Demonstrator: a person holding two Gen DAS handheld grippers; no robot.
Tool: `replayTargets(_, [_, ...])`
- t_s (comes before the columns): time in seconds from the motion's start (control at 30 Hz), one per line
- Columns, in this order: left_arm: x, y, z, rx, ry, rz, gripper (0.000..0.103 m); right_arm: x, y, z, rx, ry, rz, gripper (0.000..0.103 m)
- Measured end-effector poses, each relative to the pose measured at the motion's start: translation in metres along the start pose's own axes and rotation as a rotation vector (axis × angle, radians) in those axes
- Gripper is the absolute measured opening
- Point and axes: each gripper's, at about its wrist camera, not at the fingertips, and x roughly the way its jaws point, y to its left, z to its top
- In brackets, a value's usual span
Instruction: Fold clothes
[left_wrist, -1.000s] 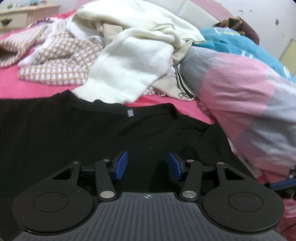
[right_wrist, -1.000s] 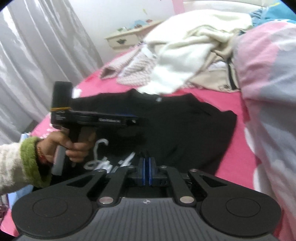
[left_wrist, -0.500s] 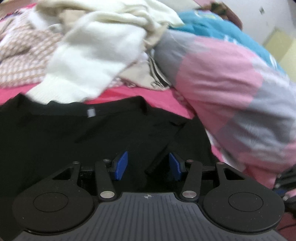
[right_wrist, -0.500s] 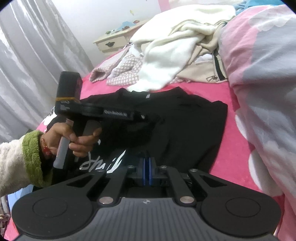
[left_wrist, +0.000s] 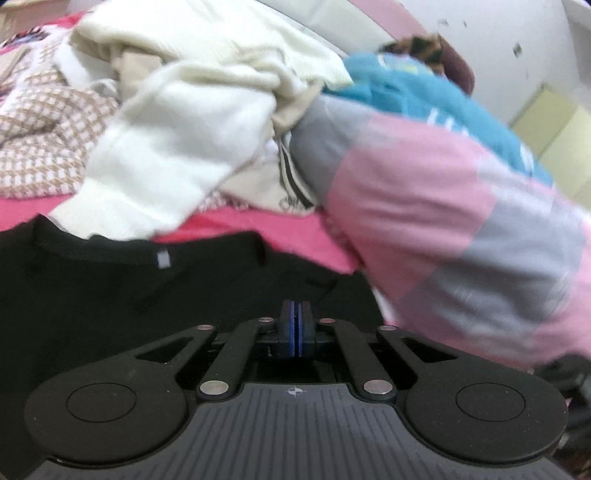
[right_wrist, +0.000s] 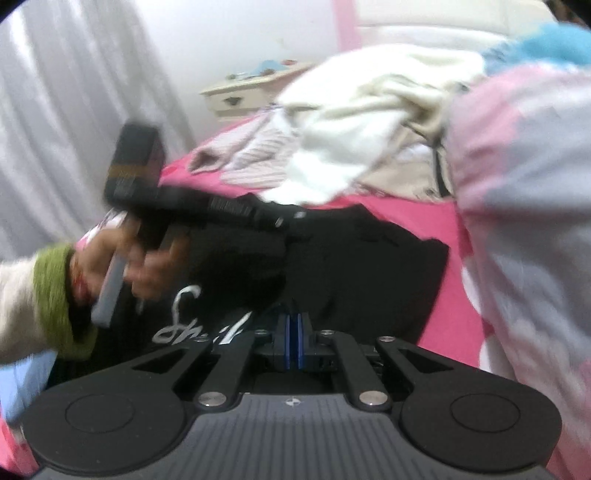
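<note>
Black T-shirt (right_wrist: 354, 258) lies flat on the pink bed (right_wrist: 417, 214), white script on it blurred and partly hidden. Left gripper (left_wrist: 295, 332) jaws are pressed together; right gripper (right_wrist: 294, 341) jaws likewise; any pinched cloth is unclear.

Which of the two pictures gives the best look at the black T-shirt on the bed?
The right wrist view: the black T-shirt lies spread there, right sleeve and white lettering visible. The left wrist view shows only its neckline, label and upper part.

tool (left_wrist: 295, 334): black, blue pads | sleeve (right_wrist: 16, 295): cream, green cuff
</note>
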Motion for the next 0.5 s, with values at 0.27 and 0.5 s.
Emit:
replayTargets(0.27, [-0.005, 0.008, 0.009, 0.034, 0.074, 0.149, 0.0, 0.038, 0.041, -0.01, -0.218, 0.115, 0.013, 0.004])
replayTargets(0.5, [0.014, 0.017, -0.011, 0.122, 0.112, 0.253, 0.01, 0.07, 0.072, -0.026, -0.387, 0.264, 0.045, 0.008])
